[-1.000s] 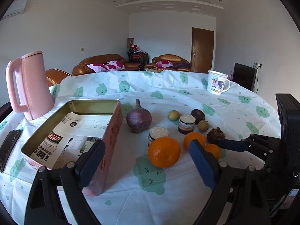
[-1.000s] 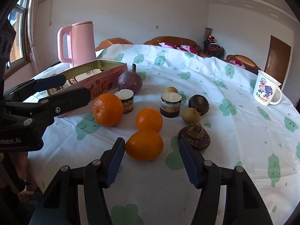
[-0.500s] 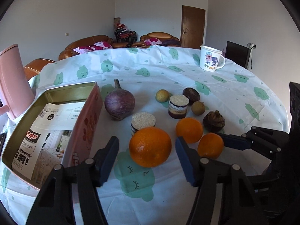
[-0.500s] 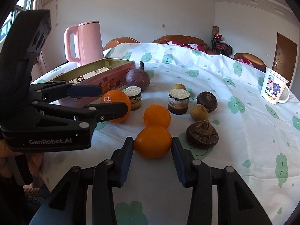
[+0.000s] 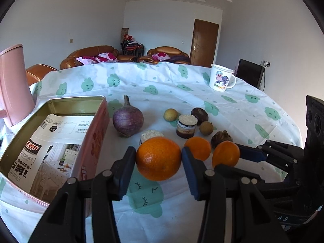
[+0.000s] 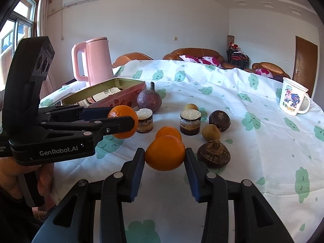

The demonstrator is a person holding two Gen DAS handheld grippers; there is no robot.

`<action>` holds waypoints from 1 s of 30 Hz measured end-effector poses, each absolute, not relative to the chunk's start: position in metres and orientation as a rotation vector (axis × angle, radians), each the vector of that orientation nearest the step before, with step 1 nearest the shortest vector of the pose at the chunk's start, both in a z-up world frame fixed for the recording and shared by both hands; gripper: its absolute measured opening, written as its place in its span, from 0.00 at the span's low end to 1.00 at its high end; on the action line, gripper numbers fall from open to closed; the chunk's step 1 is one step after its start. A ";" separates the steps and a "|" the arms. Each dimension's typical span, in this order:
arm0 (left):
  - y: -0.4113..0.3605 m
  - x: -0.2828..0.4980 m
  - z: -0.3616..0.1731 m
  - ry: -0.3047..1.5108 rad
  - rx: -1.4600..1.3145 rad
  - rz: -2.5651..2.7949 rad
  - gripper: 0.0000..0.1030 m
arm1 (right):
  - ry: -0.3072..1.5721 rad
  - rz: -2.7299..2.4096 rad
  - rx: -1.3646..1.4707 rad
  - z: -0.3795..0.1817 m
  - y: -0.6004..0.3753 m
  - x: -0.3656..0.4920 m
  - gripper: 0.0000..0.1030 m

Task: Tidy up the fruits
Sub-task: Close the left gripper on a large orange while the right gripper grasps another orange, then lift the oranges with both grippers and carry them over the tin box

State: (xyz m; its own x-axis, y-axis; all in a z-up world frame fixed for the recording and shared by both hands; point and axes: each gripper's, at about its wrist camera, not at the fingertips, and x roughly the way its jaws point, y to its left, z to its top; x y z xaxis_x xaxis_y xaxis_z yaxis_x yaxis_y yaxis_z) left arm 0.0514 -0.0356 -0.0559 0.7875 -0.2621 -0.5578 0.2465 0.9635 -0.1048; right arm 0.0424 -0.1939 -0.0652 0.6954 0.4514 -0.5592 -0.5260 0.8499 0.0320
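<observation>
Left gripper (image 5: pixel 159 158) clamped on the large orange (image 5: pixel 158 158), low centre of the left wrist frame, pads touching both flanks; right gripper (image 6: pixel 165 157) likewise closed on a smaller orange (image 6: pixel 165 152), low centre of its own frame. Open tin (image 5: pixel 80 100) at left of frame, just beside the left gripper's load, so nearer that side. Round fruit, no long axis to mind.

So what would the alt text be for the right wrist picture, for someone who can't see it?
The right gripper clasps an orange on a cloud-print tablecloth, while the left gripper grips a second orange beside an open tin. Other fruits, two small layered cakes, a pink kettle and a cartoon mug stand behind.
</observation>
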 end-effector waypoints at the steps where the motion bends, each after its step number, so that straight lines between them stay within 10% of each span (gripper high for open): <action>1: -0.036 0.050 -0.055 0.594 -0.024 -0.275 0.47 | 0.580 0.544 -0.133 -0.064 -0.194 0.042 0.41; 30: -0.004 0.021 -0.025 0.379 -0.028 -0.132 0.47 | 0.441 0.579 -0.135 -0.033 -0.170 0.047 0.41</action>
State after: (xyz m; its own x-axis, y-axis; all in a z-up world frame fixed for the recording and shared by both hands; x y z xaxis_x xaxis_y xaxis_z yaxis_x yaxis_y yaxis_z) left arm 0.0213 -0.0043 -0.0248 0.9206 -0.1332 -0.3671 0.1229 0.9911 -0.0515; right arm 0.0470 -0.1704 -0.0330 0.7469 0.4996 -0.4387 -0.5563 0.8310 -0.0009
